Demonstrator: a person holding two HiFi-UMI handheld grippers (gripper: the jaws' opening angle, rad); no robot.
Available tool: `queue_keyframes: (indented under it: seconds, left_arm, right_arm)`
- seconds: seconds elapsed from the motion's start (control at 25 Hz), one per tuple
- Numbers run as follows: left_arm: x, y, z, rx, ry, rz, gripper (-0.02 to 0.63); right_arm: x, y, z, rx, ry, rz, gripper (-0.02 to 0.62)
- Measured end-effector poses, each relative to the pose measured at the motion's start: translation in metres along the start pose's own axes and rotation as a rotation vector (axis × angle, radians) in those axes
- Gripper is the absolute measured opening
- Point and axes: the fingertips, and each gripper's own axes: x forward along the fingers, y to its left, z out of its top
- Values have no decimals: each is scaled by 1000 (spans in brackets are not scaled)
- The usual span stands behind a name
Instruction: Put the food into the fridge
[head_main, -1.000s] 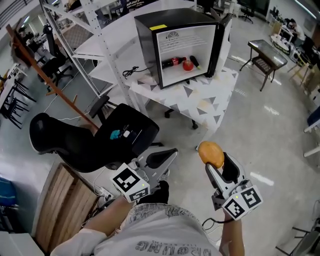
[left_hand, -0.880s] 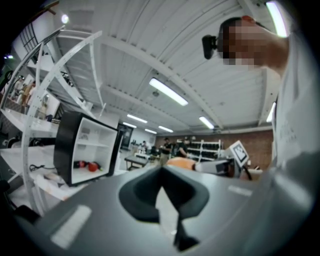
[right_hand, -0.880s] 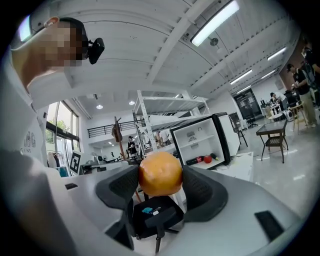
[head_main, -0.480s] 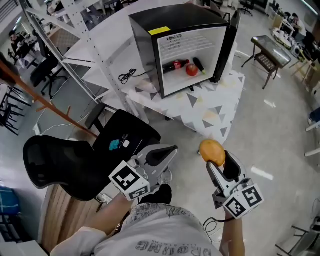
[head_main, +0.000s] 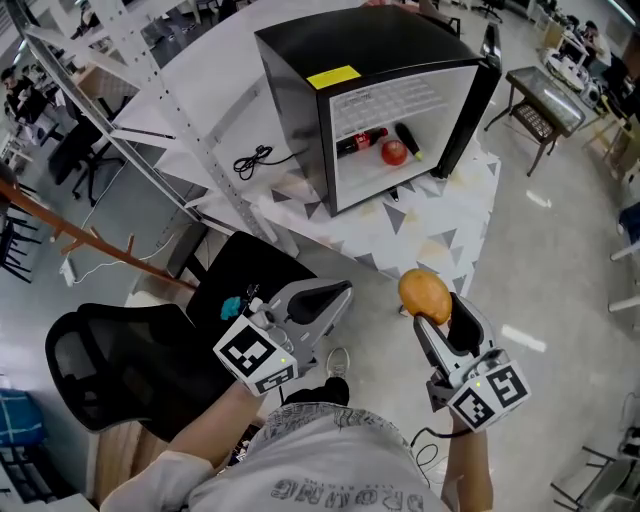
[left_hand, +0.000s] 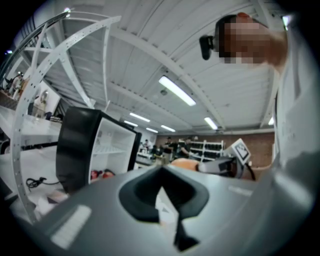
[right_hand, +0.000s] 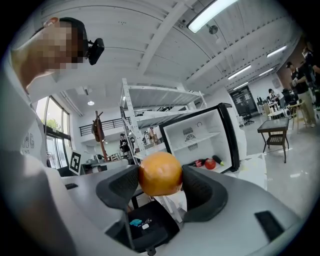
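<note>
Right gripper view: my right gripper (right_hand: 160, 176) clamps a round orange fruit (right_hand: 160, 172); my left gripper (left_hand: 163, 192) is closed, empty, well apart from the open black fridge (head_main: 300, 70).

At centre top, the fridge (head_main: 300, 60) has a glossy black shell and a smooth white plastic lining. The orange (head_main: 424, 295), lower right, has smooth, faintly shiny skin. The left gripper (head_main: 338, 293) and right gripper (right_hand: 159, 182) look like matt grey plastic with dull black pads (right_hand: 120, 187). The chair (head_main: 110, 350), lower left, is matt black. The floor (head_main: 560, 250) at right shines.
</note>
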Motion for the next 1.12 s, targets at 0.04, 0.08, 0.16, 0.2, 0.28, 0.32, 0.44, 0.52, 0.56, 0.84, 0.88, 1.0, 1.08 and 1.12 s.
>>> queue_keyframes:
  seconds: [0.04, 0.08, 0.16, 0.2, 0.28, 0.32, 0.44, 0.52, 0.56, 0.84, 0.88, 1.0, 1.08, 1.12]
  left_arm:
    - [0, 6, 1, -1, 0, -2, 6]
    - [1, 12, 2, -1, 0, -4, 6]
    - [0, 22, 3, 4, 2, -6, 6]
    - [-1, 27, 4, 6, 2, -5, 6]
    - [-3, 35, 5, 8, 1, -3, 6]
    - [-4, 38, 6, 9, 0, -1, 6]
    - [-8, 47, 9, 14, -7, 5, 6]
    - [-10, 51, 10, 13, -10, 10, 6]
    - [-11, 53, 10, 13, -11, 13, 6]
    - [-11, 65, 12, 18, -2, 32, 6]
    - [-11, 66, 12, 20, -1, 37, 6]
    - [-7, 72, 14, 27, -1, 55, 6]
    - [-3, 77, 16, 32, 0, 71, 6]
    - [-1, 80, 17, 34, 2, 81, 6]
  right_arm:
    - [6, -1, 2, -1, 1, -3, 273]
    - [12, -1, 3, -2, 1, -6, 273]
    - [22, -2, 5, -2, 1, -12, 273]
    - [26, -2, 6, -2, 1, -14, 273]
    - [34, -3, 8, -2, 3, -17, 273]
    - [38, -3, 9, -4, 3, -18, 273]
    - [48, -1, 13, -11, 4, -16, 273]
    - [53, -1, 16, -15, 3, -14, 273]
    - [55, -1, 17, -17, 2, -13, 273]
    - [71, -8, 23, -12, -9, -3, 273]
    - [74, -10, 23, -9, -8, 0, 273]
    - [82, -19, 25, -10, -4, 11, 273]
    - [88, -26, 27, -9, -3, 21, 273]
    - [92, -30, 28, -7, -3, 27, 273]
